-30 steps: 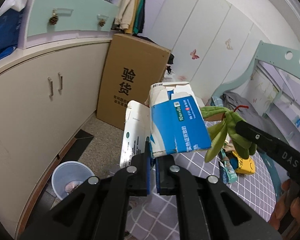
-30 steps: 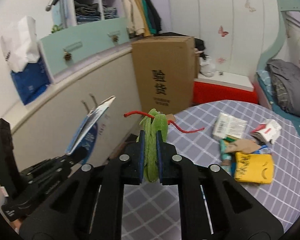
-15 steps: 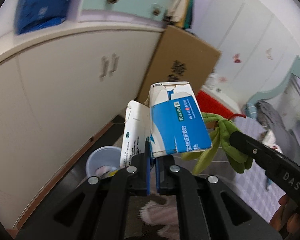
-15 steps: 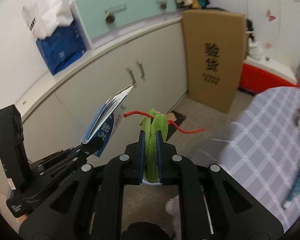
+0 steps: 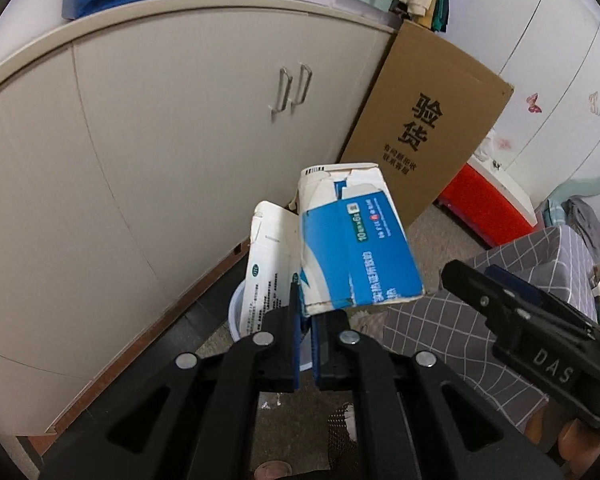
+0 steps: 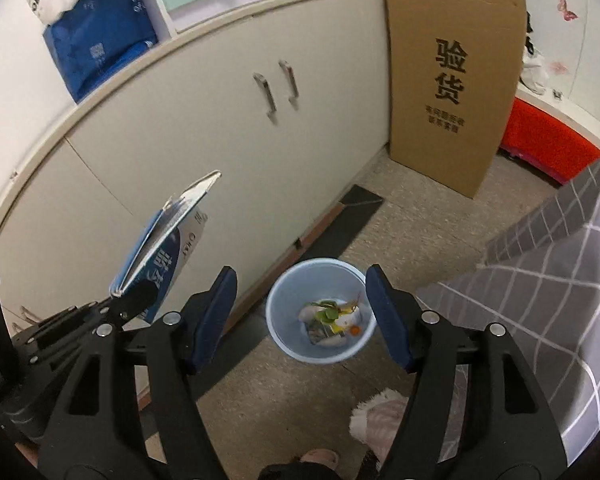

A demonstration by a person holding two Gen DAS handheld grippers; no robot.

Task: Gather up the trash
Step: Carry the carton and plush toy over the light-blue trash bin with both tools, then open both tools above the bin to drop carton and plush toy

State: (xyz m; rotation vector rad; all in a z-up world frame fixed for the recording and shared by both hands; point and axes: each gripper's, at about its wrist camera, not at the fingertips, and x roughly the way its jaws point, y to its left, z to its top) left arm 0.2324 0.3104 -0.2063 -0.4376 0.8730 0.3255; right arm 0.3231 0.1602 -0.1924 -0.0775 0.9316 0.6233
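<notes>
Both cameras ride on the handheld grippers, angled steeply down toward the floor beside the cabinet (image 5: 172,168). They share the cardboard box (image 6: 452,92), the bin (image 6: 320,316) and the checked cloth (image 5: 440,332).

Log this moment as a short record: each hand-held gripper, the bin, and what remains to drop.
left hand-held gripper: shut on the blue and white carton, held above the floor near the bin
right hand-held gripper: open, jaws just opened, nothing between them, poised over the bin
bin: pale blue, on the floor by the cabinet
bin contents: green scrap among other trash
remaining: carton not yet dropped
</notes>
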